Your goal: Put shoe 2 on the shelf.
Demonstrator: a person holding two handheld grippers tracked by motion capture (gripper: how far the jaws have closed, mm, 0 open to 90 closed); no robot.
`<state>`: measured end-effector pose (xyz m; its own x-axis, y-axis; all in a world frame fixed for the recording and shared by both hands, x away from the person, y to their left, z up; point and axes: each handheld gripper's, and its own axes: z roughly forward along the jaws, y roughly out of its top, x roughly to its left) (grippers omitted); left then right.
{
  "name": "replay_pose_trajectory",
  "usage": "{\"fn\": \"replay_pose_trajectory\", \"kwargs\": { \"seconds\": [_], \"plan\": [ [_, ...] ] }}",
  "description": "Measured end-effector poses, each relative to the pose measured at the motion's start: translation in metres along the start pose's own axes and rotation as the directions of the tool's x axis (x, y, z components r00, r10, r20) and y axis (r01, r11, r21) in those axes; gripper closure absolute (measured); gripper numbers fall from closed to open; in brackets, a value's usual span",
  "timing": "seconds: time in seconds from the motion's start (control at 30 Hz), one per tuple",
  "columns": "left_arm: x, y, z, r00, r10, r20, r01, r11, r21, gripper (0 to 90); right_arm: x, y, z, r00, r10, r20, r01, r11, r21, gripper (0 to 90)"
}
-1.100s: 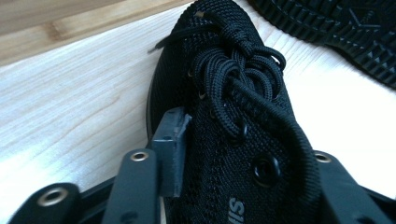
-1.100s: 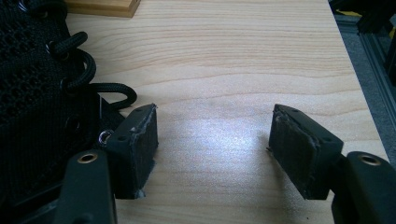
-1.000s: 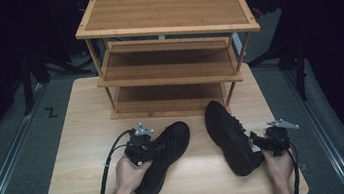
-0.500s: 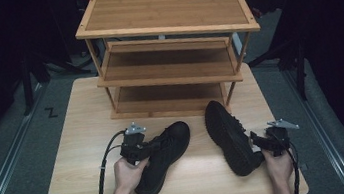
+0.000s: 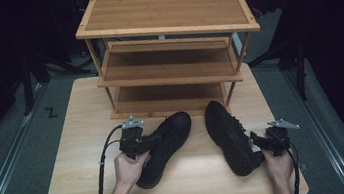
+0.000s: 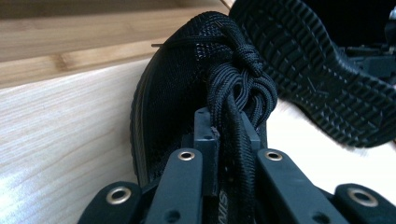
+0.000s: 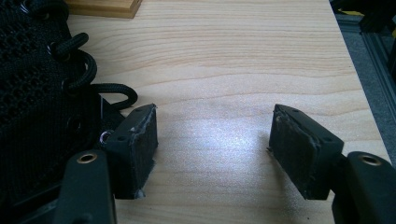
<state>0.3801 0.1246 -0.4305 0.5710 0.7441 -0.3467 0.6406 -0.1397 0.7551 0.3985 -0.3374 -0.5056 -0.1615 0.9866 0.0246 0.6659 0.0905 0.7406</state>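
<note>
Scene: wooden table [image 5: 80, 139] seen from above, with a three-tier bamboo shoe rack [image 5: 165, 22] standing at its far edge, upper centre of the high view.

Left shoe: black lace-up shoe [image 5: 164, 146] lying on the table at lower centre-left of the high view, toe pointing up and right toward the rack, sole down.

Right shoe: second black shoe [image 5: 231, 137] at lower centre-right of the high view, tipped on its side so the ridged sole faces left; in the left gripper view that sole [image 6: 322, 70] fills the upper right.

Left gripper: left gripper [image 5: 153, 141] sits at lower centre-left of the high view, held by a hand [image 5: 130, 167] and laid over the left shoe; in the left gripper view [image 6: 227, 126] its jaws stand close together, pinching the black laces [image 6: 238, 93] and tongue of that shoe.

Right gripper: right gripper [image 5: 255, 140] is at the lower right of the high view, in the person's other hand [image 5: 279, 166], just beside the heel of the tipped shoe. In the right gripper view [image 7: 212, 140] its jaws are spread wide with bare table between the pads; the left-hand pad [image 7: 142, 140] is against the shoe's mesh side and eyelets [image 7: 42, 93], nothing clasped.

Cable: black cable [image 5: 101, 172] trails from the left gripper toward the lower edge of the high view.
</note>
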Motion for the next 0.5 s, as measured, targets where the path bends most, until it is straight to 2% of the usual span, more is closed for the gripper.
{"fn": "replay_pose_trajectory", "kwargs": {
  "seconds": [0.2, 0.5],
  "plan": [
    [0.004, 0.01, 0.001, 0.9995, -0.031, 0.0, 0.031, 0.9987, -0.041, 85.0, 0.0, 0.0, 0.0, 1.0, -0.002, -0.005, 0.002, 1.0, -0.001, 32.7],
    [0.01, 0.027, 0.014, 0.9982, -0.025, -0.054, 0.022, 0.9984, -0.052, 85.1, 0.0, 0.0, 0.0, 1.0, -0.002, -0.004, 0.002, 1.0, 0.0, 32.7]
  ]
}}
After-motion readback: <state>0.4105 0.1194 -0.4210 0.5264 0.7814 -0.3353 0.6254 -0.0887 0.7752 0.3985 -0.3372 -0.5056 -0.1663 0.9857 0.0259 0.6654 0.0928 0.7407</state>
